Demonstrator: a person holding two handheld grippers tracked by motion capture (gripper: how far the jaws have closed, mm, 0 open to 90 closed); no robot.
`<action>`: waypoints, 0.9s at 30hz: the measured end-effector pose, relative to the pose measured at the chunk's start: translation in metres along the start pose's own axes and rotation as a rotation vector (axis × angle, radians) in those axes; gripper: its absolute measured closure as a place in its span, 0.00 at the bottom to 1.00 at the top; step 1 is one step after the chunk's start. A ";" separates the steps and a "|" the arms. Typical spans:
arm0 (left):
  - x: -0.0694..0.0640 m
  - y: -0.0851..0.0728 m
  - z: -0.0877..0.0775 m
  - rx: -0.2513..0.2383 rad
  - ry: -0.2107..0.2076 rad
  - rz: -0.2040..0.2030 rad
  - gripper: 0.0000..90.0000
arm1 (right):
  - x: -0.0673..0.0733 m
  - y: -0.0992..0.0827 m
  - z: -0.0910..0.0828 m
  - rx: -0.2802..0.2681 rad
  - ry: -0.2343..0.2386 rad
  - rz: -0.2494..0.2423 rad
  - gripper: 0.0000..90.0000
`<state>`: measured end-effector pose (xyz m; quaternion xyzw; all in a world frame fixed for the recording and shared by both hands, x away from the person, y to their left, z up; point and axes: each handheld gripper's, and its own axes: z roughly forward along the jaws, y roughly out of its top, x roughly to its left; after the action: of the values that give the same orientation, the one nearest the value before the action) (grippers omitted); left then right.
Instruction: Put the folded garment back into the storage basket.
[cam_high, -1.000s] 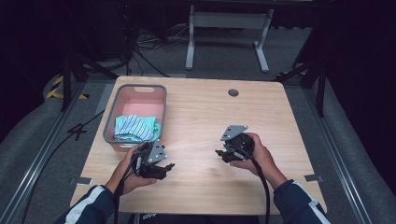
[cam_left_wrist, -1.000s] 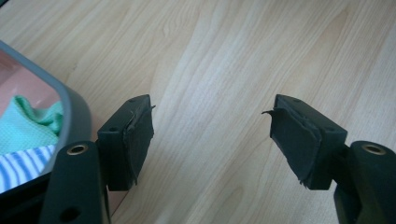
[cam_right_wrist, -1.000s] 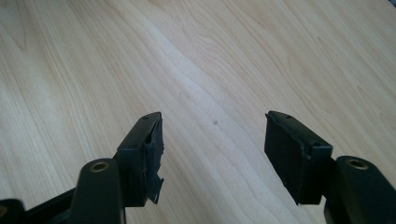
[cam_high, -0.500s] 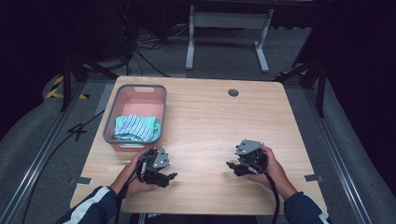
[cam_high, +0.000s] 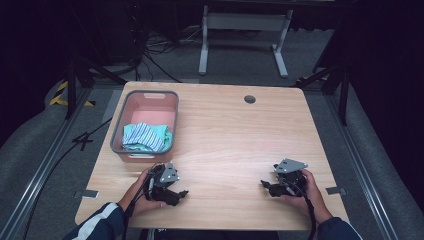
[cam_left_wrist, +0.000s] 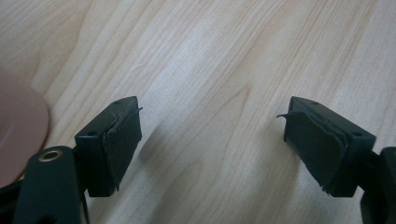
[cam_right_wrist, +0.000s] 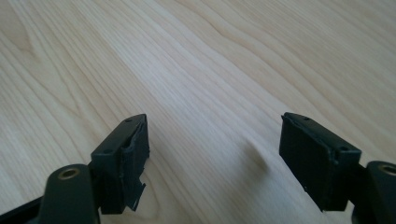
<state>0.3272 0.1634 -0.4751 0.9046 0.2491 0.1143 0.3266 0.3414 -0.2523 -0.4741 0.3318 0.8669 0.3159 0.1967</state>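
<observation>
A pink basket (cam_high: 121, 125) with a grey rim stands at the table's left and holds a striped teal and white cloth (cam_high: 145, 137). My left gripper (cam_high: 181, 195) rests low near the table's front edge, just in front of the basket, held by a hand in a striped sleeve. Its jaws have just been opening and stand open over bare wood (cam_left_wrist: 210, 135). My right gripper (cam_high: 266, 186) sits near the front right of the table, pointing left. Its jaws have just been opening too, with nothing between them (cam_right_wrist: 212, 154).
The wooden table (cam_high: 235, 135) has a round cable hole (cam_high: 249, 99) near its far edge. A corner of the pink basket (cam_left_wrist: 18, 126) shows at the left in the left gripper view. Beyond the table stand a grey frame (cam_high: 245, 30) and cables on the dark floor.
Both grippers have moved toward the table's front edge and lower. The right one went farther, to the right and front. The jaws of both stand wider apart now.
</observation>
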 end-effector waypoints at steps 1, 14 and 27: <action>0.000 -0.002 0.000 -0.012 -0.006 -0.002 0.22 | -0.001 -0.003 -0.001 -0.006 0.004 0.020 0.27; 0.002 -0.011 0.001 -0.055 -0.033 -0.058 0.16 | -0.011 -0.035 -0.014 -0.069 0.002 0.190 0.21; 0.003 -0.009 0.004 -0.050 -0.043 -0.052 0.12 | -0.011 -0.037 -0.016 -0.069 0.007 0.191 0.21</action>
<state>0.3277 0.1692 -0.4836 0.8916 0.2623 0.0926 0.3573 0.3243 -0.2882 -0.4862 0.4047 0.8206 0.3640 0.1739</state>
